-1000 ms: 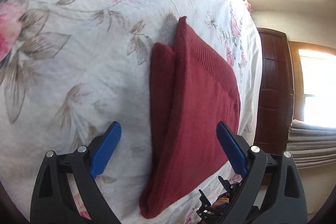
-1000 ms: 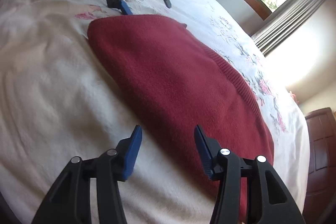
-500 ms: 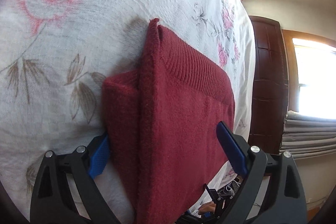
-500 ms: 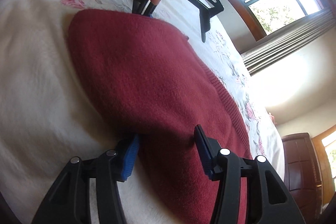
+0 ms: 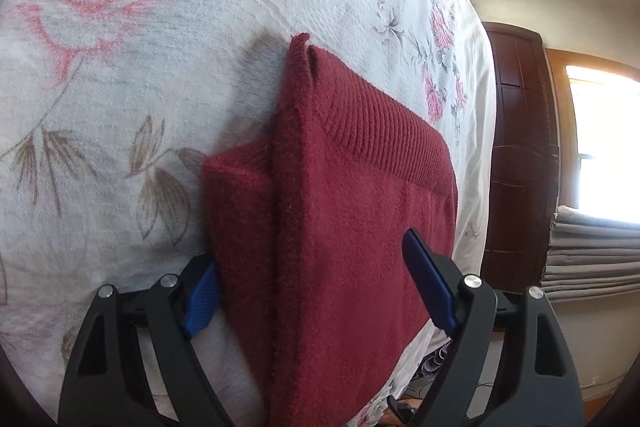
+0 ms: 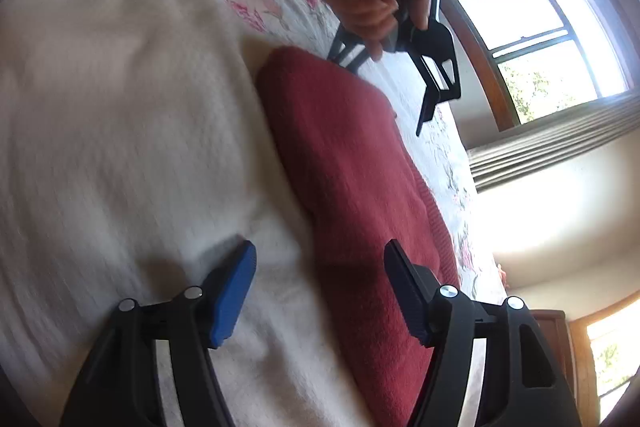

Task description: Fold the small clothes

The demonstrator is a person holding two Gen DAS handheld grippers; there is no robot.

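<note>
sweater [image 5: 360, 227]: maroon ribbed knit, folded | bedspread [image 5: 160, 27]: floral | both grippers' jaws spread

The folded sweater [image 5: 360, 211] lies on the bedspread [image 5: 168, 27], near the bed's edge. The left gripper [image 5: 316, 287] stands at one end of it, fingers spread either side of the fold. The right gripper [image 6: 320, 291] sits at the opposite end, one finger over the sweater, the other over the bedspread. Behind the bed stand a wardrobe [image 5: 520, 147] and a window [image 6: 552, 39].
</note>
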